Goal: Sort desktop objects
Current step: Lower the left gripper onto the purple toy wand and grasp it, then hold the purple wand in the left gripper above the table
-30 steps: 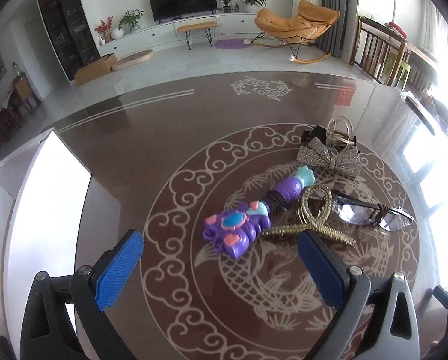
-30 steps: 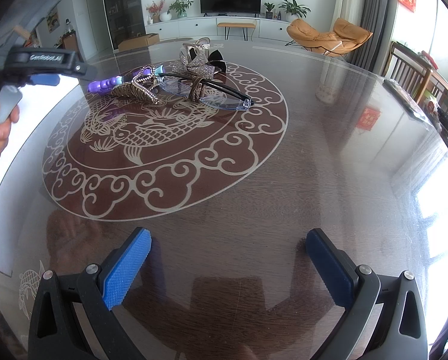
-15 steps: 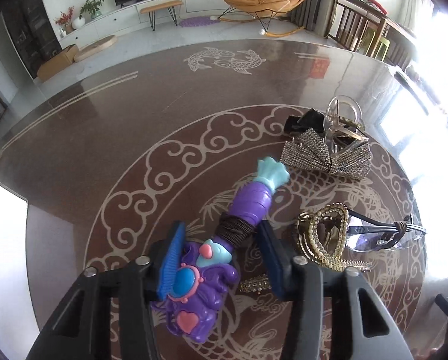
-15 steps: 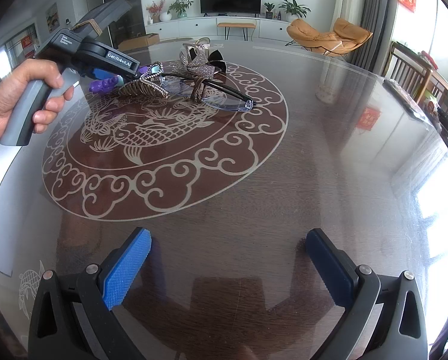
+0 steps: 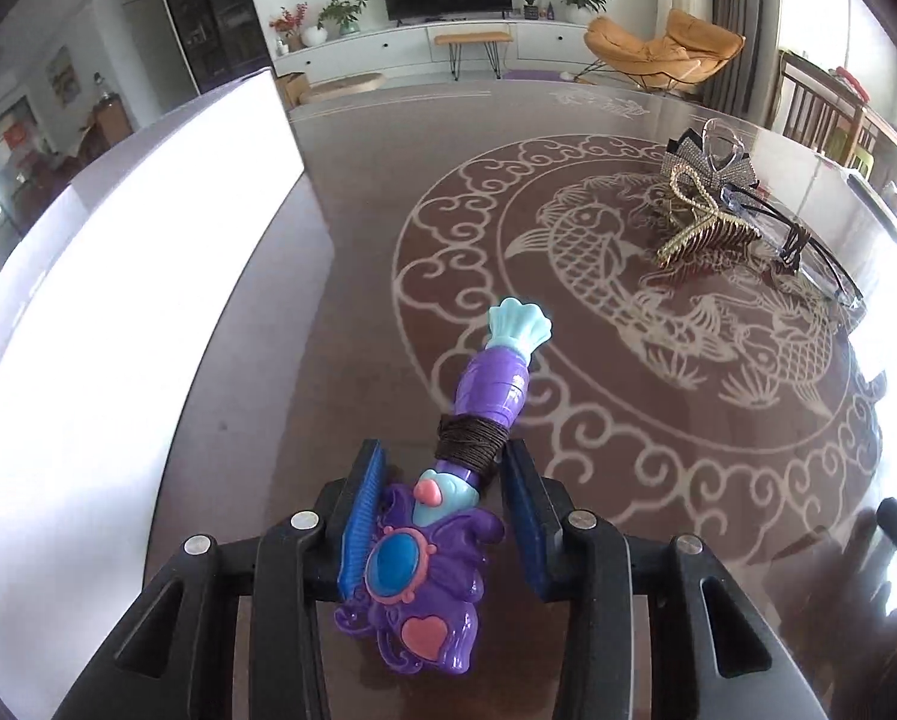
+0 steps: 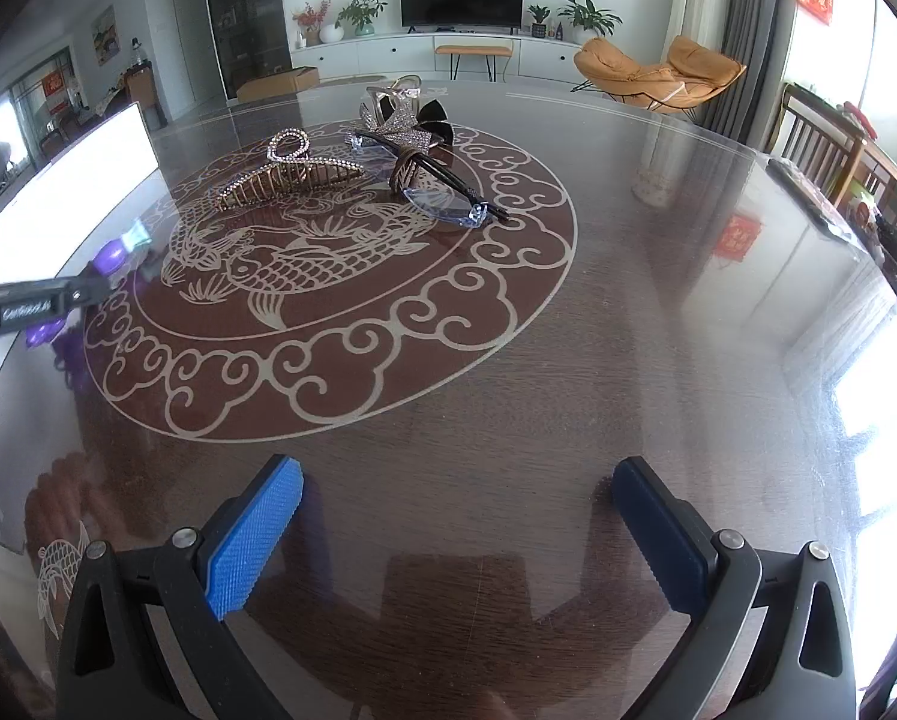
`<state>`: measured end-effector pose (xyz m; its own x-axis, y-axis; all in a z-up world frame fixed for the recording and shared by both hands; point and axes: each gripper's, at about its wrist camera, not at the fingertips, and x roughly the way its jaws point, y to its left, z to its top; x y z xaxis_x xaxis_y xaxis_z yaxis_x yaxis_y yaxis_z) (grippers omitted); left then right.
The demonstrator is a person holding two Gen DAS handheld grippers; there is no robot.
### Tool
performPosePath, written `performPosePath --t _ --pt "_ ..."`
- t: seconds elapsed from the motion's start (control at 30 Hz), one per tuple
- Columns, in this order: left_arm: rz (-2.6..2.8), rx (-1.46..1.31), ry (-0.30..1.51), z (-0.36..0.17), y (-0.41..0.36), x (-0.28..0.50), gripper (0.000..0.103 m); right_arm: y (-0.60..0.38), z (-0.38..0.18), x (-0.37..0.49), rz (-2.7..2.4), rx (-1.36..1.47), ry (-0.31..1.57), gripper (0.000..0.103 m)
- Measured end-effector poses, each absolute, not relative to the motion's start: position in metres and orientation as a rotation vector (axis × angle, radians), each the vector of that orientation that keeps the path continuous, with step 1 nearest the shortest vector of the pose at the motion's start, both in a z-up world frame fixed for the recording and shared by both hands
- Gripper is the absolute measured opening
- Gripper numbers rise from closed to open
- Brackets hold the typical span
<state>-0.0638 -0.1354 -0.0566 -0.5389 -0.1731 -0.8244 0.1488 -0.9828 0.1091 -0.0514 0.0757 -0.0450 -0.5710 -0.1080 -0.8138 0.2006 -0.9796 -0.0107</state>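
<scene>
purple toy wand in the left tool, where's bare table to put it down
Bare table lies around the purple toy wand in the left tool, between the white panel and the fish medallion's near rim. The stretch ahead of the right tool is also bare. Crowded: the medallion's far side, with the gold hair claw, glasses and rhinestone bow.

Daylight floods in from windows on the right, blown out to pure white at the frame edge in both views; the glossy surface (image 6: 658, 312) mirrors the room and carries broad pale glare along its right side; a white panel (image 5: 118, 312) on the left is overexposed and featureless; fisheye distortion bends walls and the surface rim, with dark vignetting in the corners; the centre is sharp, while the left gripper (image 6: 22, 309) at the right view's edge is smeared.
</scene>
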Motion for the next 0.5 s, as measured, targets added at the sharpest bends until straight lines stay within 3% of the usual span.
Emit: performPosePath --t 0.1,0.27,0.5 --pt "-2.631 1.377 0.080 -0.059 -0.152 -0.044 0.048 0.076 -0.045 -0.051 -2.635 1.355 0.152 0.103" --pt "-2.621 1.326 0.111 -0.067 -0.163 -0.040 0.091 0.076 -0.045 -0.051 -2.635 1.355 0.151 0.103" --pt "-2.617 1.348 0.141 -0.073 -0.168 -0.044 0.103 0.076 -0.045 -0.051 -2.636 1.355 0.151 0.103"
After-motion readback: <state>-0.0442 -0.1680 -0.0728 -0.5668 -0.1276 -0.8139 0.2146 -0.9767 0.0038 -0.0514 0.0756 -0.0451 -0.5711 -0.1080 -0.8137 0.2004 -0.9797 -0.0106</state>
